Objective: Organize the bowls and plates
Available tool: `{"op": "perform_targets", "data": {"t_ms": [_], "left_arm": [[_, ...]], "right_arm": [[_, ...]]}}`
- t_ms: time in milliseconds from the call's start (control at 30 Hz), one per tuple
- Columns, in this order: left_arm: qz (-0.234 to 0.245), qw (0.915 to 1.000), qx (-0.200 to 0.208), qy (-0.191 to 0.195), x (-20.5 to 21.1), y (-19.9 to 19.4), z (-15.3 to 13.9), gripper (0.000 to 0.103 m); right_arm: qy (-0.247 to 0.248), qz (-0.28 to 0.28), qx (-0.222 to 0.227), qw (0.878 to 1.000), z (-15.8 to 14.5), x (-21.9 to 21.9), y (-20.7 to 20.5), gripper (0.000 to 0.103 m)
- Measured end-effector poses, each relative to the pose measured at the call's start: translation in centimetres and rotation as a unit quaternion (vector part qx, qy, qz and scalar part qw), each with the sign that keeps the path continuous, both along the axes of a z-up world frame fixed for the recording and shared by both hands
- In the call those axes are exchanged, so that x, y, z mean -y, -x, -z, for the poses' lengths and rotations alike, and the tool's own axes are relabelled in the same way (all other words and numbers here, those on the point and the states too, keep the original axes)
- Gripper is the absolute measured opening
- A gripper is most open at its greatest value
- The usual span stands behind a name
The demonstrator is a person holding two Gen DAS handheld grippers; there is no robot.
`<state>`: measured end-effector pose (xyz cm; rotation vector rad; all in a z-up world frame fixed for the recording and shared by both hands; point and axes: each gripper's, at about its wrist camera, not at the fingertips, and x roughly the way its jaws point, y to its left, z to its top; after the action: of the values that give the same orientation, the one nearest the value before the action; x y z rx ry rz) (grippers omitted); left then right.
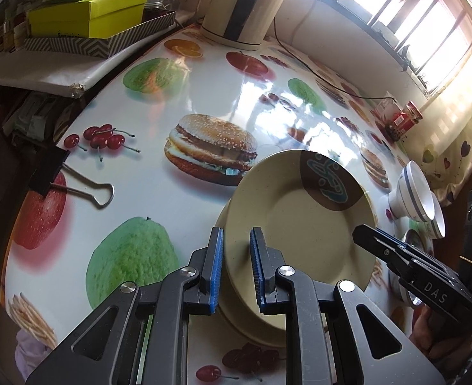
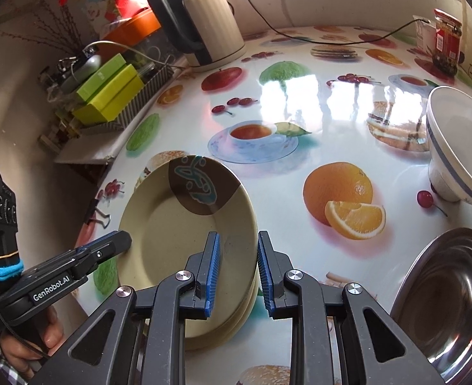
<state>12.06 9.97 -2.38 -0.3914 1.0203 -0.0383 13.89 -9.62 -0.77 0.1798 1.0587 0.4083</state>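
Note:
A stack of beige plates [image 1: 300, 224] [image 2: 178, 234], the top one with a brown patch and a teal drawing, sits between both grippers over the fruit-print table [image 1: 158, 199]. My left gripper [image 1: 236, 234] is shut on the stack's left rim, one blue pad inside and one outside. My right gripper [image 2: 239, 237] is shut on the opposite rim; it also shows in the left wrist view as the right gripper [image 1: 369, 235]. The left gripper [image 2: 120, 240] appears at the plates' far side. Nested white bowls with blue stripes [image 1: 418, 199] [image 2: 460, 150] stand to the right.
A steel dish [image 2: 444, 295] lies near the right front edge. A cream kettle [image 2: 203, 19] with its cable stands at the back, green boxes [image 1: 91, 12] in a striped tray at back left, a red-labelled jar [image 2: 447, 41] at back right, a binder clip [image 1: 65, 176] on the left edge.

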Motion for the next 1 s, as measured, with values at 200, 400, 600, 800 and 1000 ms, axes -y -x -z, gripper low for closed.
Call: {"op": "perform_targets", "data": {"t_ms": [200, 400, 600, 800, 1000], "left_arm": [[0.001, 1.0000, 0.000, -0.001, 0.08, 0.29, 0.04, 0.018], [-0.001, 1.0000, 0.001, -0.005, 0.14, 0.62, 0.03, 0.018], [-0.002, 1.0000, 0.001, -0.002, 0.00, 0.68, 0.03, 0.018], [-0.005, 1.0000, 0.003, -0.004, -0.04, 0.83, -0.12, 0.018], [-0.009, 0.9999, 0.001, -0.008, -0.34, 0.72, 0.05, 0.018]], "right_arm": [[0.003, 0.001, -0.001, 1.000, 0.23, -0.09, 0.39, 0.023], [0.001, 0.003, -0.006, 1.000, 0.59, -0.01, 0.72, 0.023], [0.000, 0.003, -0.006, 1.000, 0.76, 0.05, 0.81, 0.023], [-0.001, 0.003, -0.009, 1.000, 0.85, 0.04, 0.86, 0.024], [-0.004, 0.003, -0.008, 1.000, 0.87, 0.01, 0.98, 0.024]]}}
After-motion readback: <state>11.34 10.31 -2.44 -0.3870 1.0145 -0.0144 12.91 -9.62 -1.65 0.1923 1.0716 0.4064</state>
